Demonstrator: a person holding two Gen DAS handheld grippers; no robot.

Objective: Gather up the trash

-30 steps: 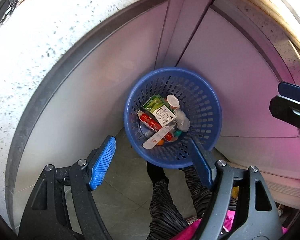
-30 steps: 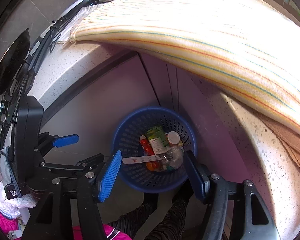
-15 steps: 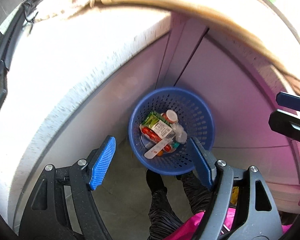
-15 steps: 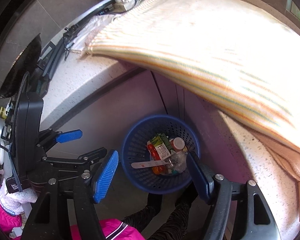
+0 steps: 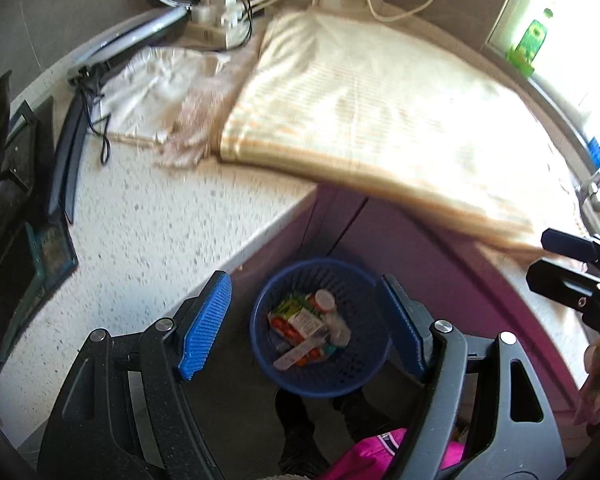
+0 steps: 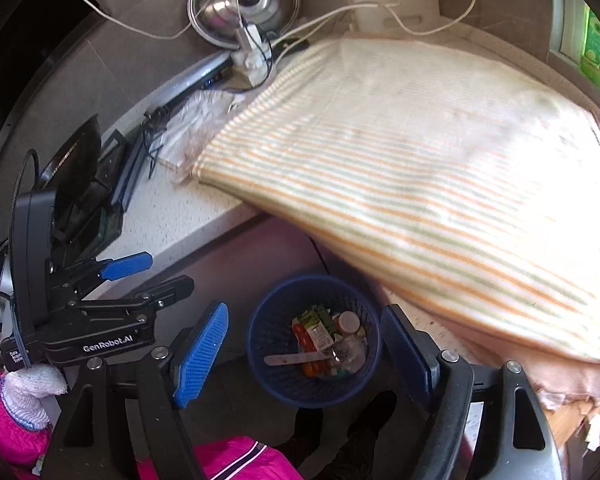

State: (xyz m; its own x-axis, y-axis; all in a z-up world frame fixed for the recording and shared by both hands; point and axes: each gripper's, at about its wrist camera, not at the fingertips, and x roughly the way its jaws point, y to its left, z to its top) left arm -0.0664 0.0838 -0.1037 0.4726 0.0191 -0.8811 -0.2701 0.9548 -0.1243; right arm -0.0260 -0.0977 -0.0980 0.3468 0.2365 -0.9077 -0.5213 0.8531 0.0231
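Striped cloth (image 6: pixel 420 168) blurred; basket (image 6: pixel 268 344) trash seemingly cartons.

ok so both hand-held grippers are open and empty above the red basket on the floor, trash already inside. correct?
Not quite: the basket is blue, not red, as the right wrist view shows. The rest holds: the left hand-held gripper and right hand-held gripper are open and empty above it, and the trash is inside.

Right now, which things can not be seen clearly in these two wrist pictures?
- Striped cream towel: motion blur and glare in both views; near edge smeared.
- Labels of the trash in the blue plastic mesh basket: too small to read.
- Basket bottom: covered by trash.
- Green bottle at the window: overexposed left view, cut by the right view's edge.
- Floor: blocked by left gripper and right gripper.
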